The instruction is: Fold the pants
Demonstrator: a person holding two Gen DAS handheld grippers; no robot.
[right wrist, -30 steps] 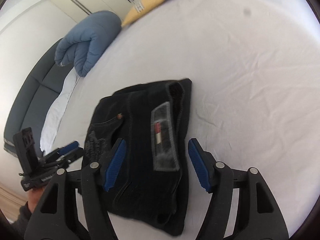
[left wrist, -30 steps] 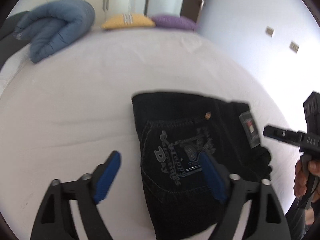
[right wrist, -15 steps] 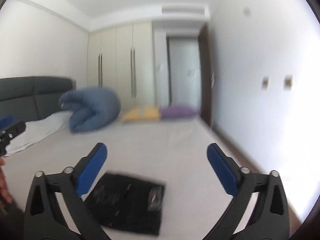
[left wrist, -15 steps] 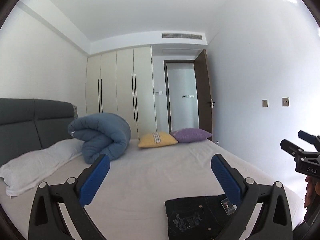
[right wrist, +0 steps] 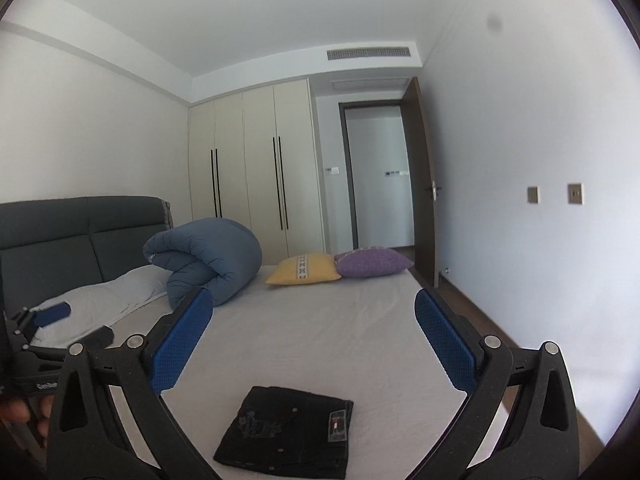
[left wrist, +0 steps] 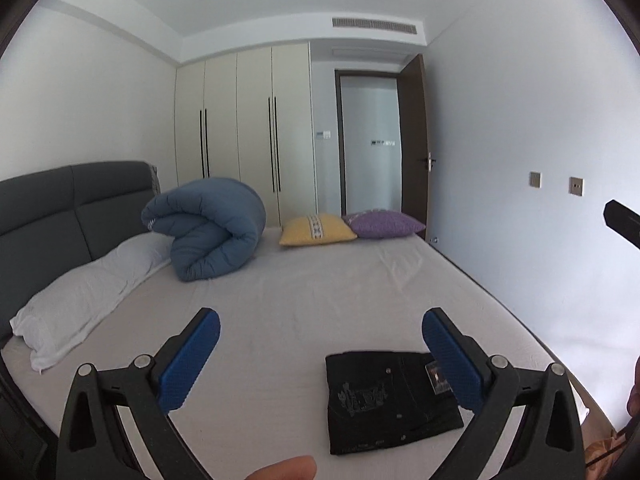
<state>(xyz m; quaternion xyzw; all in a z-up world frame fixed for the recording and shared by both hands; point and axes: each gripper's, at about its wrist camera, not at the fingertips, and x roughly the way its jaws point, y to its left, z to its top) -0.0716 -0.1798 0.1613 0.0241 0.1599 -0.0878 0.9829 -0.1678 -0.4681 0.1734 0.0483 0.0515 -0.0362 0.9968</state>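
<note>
On one white-sheeted bed [left wrist: 320,300] lay everything, gray headboard [left wrist: 60,208] behind. One wardrobe [left wrist: 244,128] with two pairs of dark handles stood at the far wall, one open door [left wrist: 416,148] to its right. One rolled blue duvet [left wrist: 212,232] sat near the headboard, touching one long white pillow [left wrist: 88,292]. Two cushions lay side by side at the far edge: one yellow cushion [left wrist: 316,230], one purple cushion [left wrist: 382,224], touching. One pair of dark pants [right wrist: 286,428], folded into a compact rectangle, lay flat on the near part of the sheet, one tag on top, apart from both grippers. Two wall plates [right wrist: 554,194] were on the right wall. Left gripper [left wrist: 320,364] was held above the bed, blue pads wide apart, holding nothing. Right gripper [right wrist: 314,340] likewise wide open and empty.
</note>
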